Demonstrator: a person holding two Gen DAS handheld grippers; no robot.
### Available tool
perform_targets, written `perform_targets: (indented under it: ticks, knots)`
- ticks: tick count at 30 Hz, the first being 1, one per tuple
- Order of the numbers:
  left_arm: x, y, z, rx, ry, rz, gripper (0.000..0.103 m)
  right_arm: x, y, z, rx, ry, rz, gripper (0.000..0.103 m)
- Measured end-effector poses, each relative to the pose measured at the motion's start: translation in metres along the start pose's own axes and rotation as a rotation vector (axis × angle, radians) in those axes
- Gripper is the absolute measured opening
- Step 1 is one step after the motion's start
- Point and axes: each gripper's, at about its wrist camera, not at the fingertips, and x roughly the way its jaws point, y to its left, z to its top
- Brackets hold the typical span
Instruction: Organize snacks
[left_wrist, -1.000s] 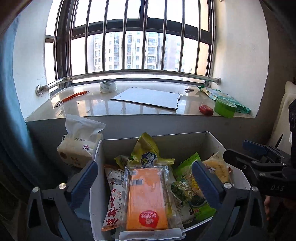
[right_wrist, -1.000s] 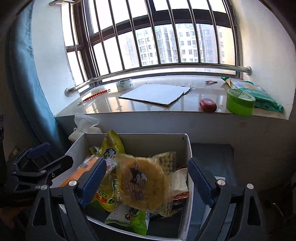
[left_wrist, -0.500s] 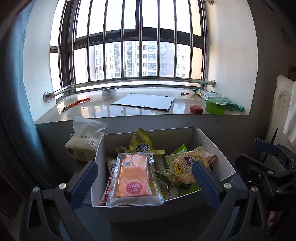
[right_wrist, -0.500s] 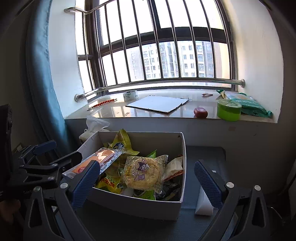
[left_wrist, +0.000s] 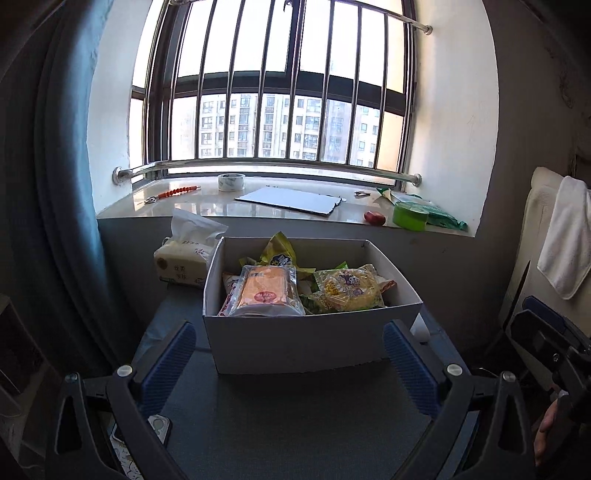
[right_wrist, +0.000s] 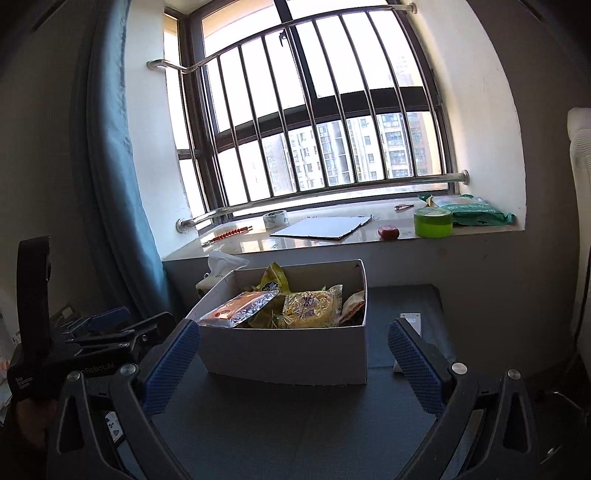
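A white cardboard box (left_wrist: 306, 338) stands on a dark grey table and holds several snack packets. On top lie an orange cake in clear wrap (left_wrist: 264, 290) and a round yellow pastry packet (left_wrist: 347, 290). A yellow-green bag (left_wrist: 280, 254) stands behind them. The box also shows in the right wrist view (right_wrist: 295, 354), with the orange cake (right_wrist: 236, 308) and the yellow pastry (right_wrist: 310, 306). My left gripper (left_wrist: 290, 363) is open and empty, well short of the box. My right gripper (right_wrist: 293, 360) is open and empty, in front of the box.
A tissue pack (left_wrist: 184, 258) stands left of the box under the windowsill. The sill holds a tape roll (left_wrist: 231, 181), a flat board (left_wrist: 290, 199), a red object (left_wrist: 374, 218), a green tub (left_wrist: 410, 218) and a green bag (left_wrist: 439, 216). A white towel (left_wrist: 565, 236) hangs at right.
Both grippers have pulled back and up from over the box. The orange cake and the yellow pastry, earlier close between the fingers, now lie in the box.
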Motion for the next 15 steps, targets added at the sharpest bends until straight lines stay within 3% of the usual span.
perform_targets:
  ticks: [15]
  knots:
    - [-0.035,-0.015,-0.028,0.028,0.026,-0.047,0.103,-0.033,0.012,-0.034,0.014,0.048,0.023,0.103]
